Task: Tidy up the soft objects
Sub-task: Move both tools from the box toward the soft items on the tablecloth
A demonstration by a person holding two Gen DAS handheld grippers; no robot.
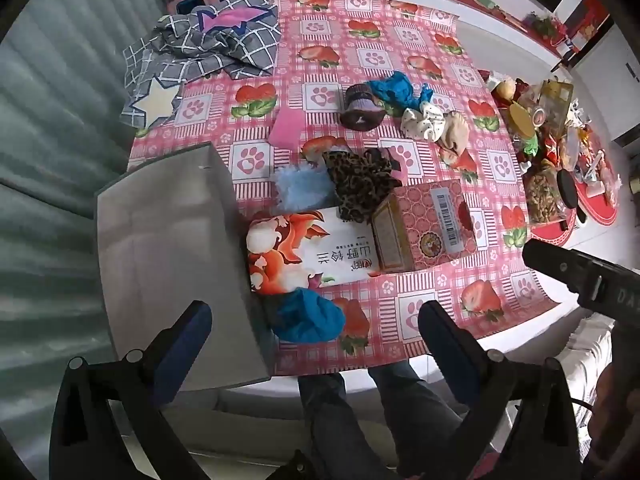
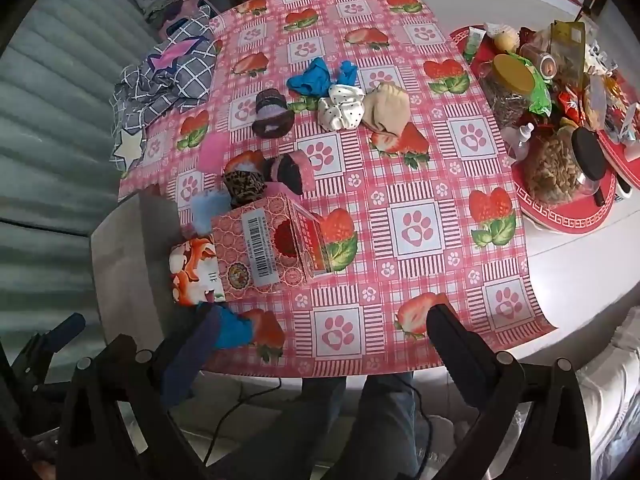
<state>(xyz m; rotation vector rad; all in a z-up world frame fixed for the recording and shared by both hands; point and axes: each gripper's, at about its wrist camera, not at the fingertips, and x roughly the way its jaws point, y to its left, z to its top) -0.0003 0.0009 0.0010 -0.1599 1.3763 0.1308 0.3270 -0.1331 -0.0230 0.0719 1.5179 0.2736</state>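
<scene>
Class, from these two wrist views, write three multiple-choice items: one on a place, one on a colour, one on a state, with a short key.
1. Where does the grey checked cloth lie?
A. at the table's far left corner
B. inside the pink box
C. among the jars

2. What colour is the bundle nearest the table's near edge?
A. yellow
B. blue
C. white

3. How do the jaws of the left gripper stand?
A. shut on a sock
B. shut on nothing
C. open, holding nothing

Key: 1 A, it is heaped at the far left corner; 2 B, it is plainly blue; 3 C, the fingers stand wide apart with nothing between them.
</scene>
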